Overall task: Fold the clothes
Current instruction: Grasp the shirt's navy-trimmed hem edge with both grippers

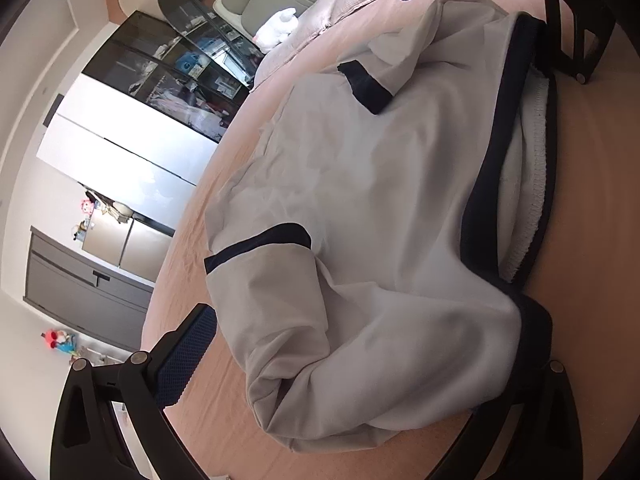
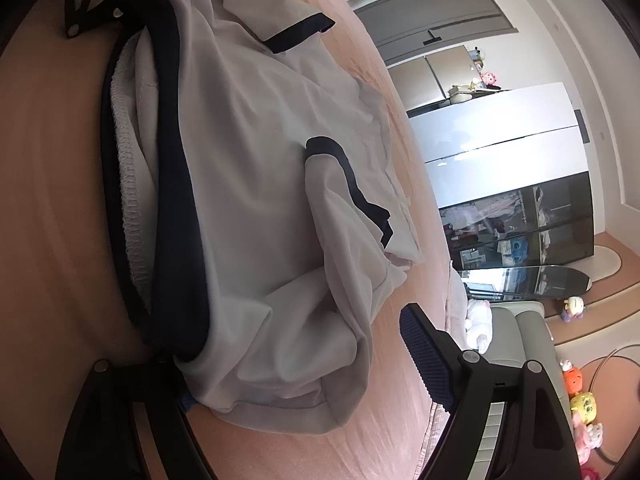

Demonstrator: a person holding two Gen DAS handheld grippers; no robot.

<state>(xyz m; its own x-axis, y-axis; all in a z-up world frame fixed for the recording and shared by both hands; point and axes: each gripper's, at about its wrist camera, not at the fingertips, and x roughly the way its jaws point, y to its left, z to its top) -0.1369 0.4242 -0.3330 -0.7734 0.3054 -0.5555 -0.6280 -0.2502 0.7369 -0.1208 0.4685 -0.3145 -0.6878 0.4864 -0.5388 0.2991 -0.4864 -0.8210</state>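
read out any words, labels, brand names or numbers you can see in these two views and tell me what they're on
None can be read.
Shirt: no print, tag or logo shows, only dark trim.
Glass cabinet: boxes and items inside are too small and blurred to read.
Plush toys: no lettering visible.
Grippers, left and right: no markings show.

A home bedroom; pink-sheeted bed (image 1: 592, 152), glass-fronted wardrobe (image 1: 168, 80), plush toys (image 2: 582, 400) on the floor.
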